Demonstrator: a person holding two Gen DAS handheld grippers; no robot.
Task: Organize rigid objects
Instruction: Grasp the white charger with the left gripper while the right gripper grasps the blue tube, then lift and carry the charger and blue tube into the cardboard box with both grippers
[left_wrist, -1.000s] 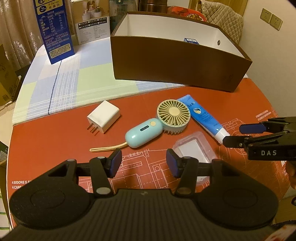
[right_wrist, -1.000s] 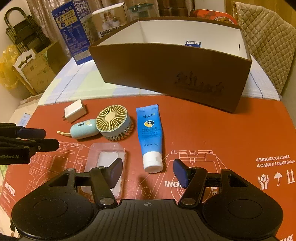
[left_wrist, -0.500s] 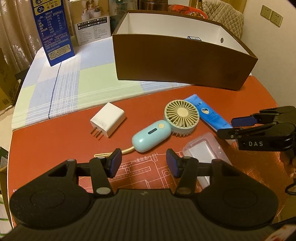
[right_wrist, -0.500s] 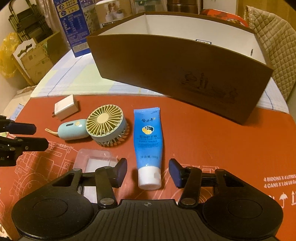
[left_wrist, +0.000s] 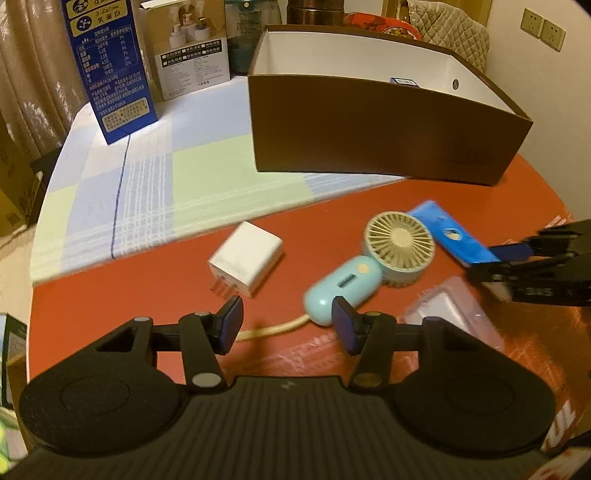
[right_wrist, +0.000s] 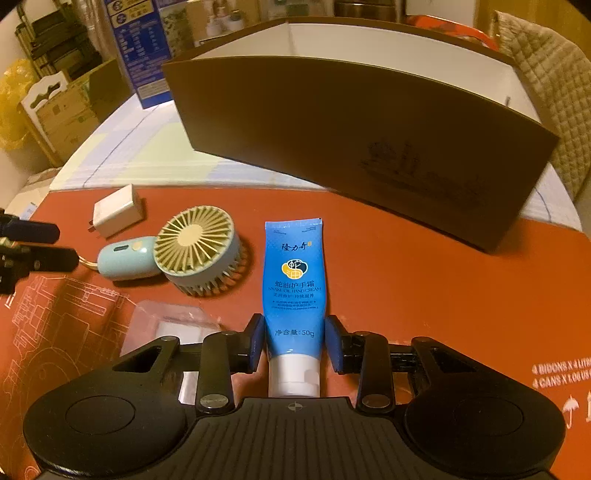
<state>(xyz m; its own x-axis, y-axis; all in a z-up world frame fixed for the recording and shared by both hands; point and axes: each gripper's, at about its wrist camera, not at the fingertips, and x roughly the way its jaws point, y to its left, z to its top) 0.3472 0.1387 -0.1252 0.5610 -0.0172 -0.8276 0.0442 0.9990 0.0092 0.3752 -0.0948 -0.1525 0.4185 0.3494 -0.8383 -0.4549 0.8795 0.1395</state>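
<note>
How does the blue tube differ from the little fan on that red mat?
The hand cream tube is flat, blue and printed; the handheld fan is pale mint with a round cream grille. The tube lies between the right gripper fingers, which have just been closing; the fan lies free with nothing around it. Both lie on the red mat.

Your right gripper sits low in the middle of its own frame, angled down toward the table. Its jaws have just been closing, and the hand cream tube now stands between the blue pads, touching both. Your left gripper fills the bottom of its frame, tilted downward, jaws parted with nothing between them.
</note>
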